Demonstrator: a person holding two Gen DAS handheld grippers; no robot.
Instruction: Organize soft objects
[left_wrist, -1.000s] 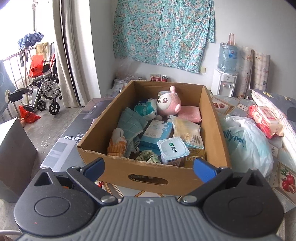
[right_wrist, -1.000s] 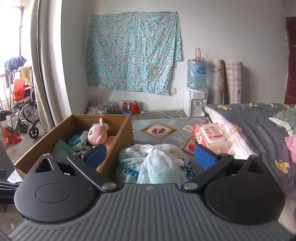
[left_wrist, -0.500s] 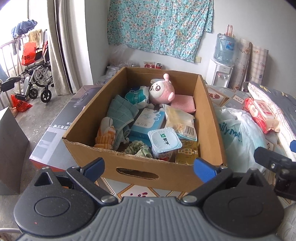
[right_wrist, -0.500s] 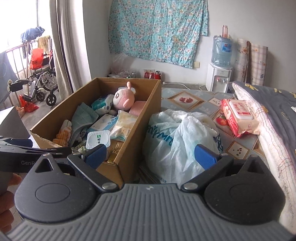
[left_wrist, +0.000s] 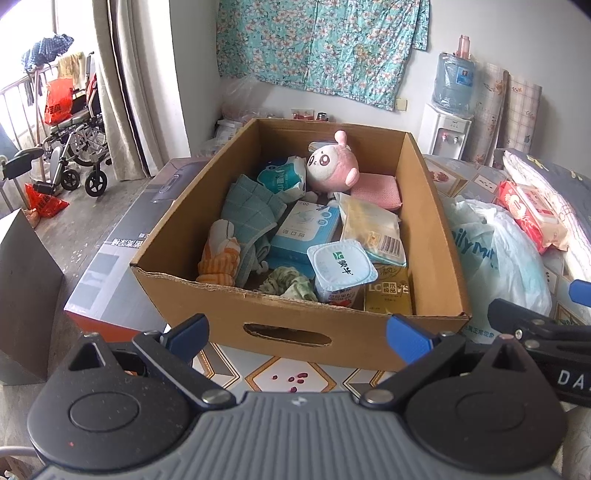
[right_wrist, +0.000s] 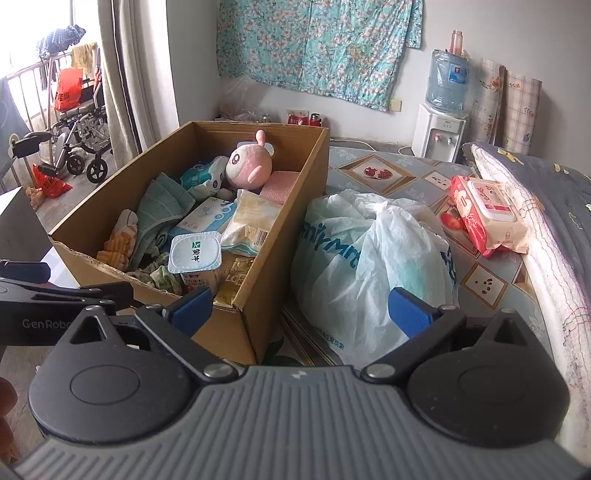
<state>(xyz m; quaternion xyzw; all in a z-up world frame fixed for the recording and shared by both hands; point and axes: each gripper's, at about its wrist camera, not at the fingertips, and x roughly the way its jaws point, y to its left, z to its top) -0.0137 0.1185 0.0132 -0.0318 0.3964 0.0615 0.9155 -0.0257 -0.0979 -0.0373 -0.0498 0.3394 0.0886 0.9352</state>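
**Left wrist view: both grippers close in on the box**

Since a moment ago both grippers have come nearer the cardboard box (left_wrist: 424, 206), so picking looks imminent. Beside it slumps a plastic bag (right_wrist: 369, 258). Pink plush toy (left_wrist: 332, 168) sits at the far end, ear up, face leftward. Left gripper (left_wrist: 299, 332) and right gripper (right_wrist: 301, 304) are both spread wide, empty.

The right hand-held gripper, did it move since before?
Yes. The right hand-held gripper swung left, toward the cardboard box. In its view the water dispenser slid from centre to right, and the box's contents now show.
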